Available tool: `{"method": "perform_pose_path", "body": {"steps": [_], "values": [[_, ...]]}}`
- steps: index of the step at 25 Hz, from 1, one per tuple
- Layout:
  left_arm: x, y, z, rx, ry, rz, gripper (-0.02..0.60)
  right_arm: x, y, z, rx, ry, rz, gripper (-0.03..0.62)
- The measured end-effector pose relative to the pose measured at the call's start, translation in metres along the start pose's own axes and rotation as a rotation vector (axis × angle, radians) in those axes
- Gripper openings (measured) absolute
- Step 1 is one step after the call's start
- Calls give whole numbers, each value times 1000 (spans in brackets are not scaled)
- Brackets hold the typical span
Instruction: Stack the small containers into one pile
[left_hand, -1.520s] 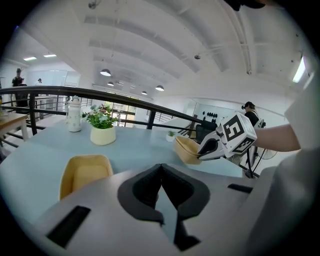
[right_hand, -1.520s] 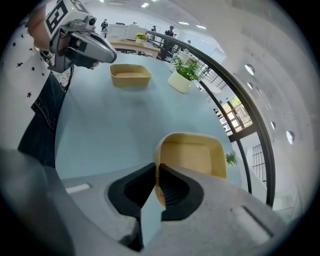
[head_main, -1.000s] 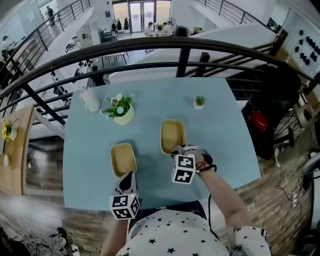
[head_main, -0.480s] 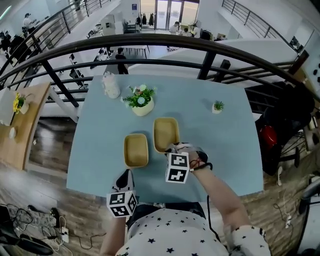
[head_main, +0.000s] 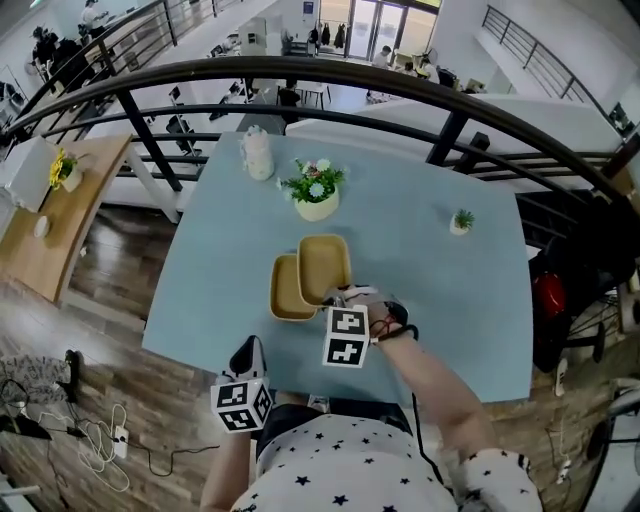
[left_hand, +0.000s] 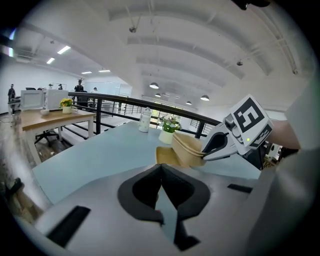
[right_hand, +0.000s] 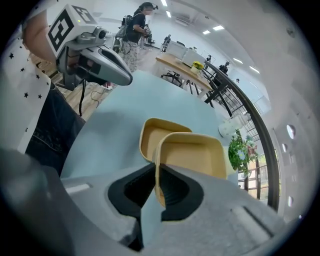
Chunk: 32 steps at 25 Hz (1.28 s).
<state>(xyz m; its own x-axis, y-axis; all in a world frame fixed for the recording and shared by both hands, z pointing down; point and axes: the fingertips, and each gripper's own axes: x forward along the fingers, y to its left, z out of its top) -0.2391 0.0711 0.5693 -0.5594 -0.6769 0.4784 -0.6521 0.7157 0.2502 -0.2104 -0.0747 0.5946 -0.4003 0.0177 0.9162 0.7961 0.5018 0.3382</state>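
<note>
Two tan, shallow containers are on the light-blue table (head_main: 455, 300). One container (head_main: 285, 292) rests flat on the table. The other container (head_main: 326, 266) is lifted and tilted, overlapping the right side of the first. My right gripper (head_main: 338, 298) is shut on its near rim; in the right gripper view the rim of the held container (right_hand: 195, 152) stands between the jaws of the right gripper (right_hand: 157, 174), with the resting container (right_hand: 150, 136) behind and left. My left gripper (head_main: 249, 352) hovers at the table's near edge; its jaws (left_hand: 161, 169) are shut and empty.
A flower pot (head_main: 316, 196) stands just beyond the containers, a white bottle (head_main: 258, 154) at the back left, a tiny potted plant (head_main: 461, 221) at the back right. A black railing (head_main: 440, 88) runs behind the table. The person's body is at the near edge.
The right gripper has carried its container leftward until it overlaps the resting one. The left gripper stayed near the front edge. The head view has shifted.
</note>
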Motion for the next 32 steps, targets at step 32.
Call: {"method": "perform_pose_path", "body": {"steps": [32], "values": [[-20,19,-13,-53,-9,81,2,10,28,65,-81,-21,41,29]]}}
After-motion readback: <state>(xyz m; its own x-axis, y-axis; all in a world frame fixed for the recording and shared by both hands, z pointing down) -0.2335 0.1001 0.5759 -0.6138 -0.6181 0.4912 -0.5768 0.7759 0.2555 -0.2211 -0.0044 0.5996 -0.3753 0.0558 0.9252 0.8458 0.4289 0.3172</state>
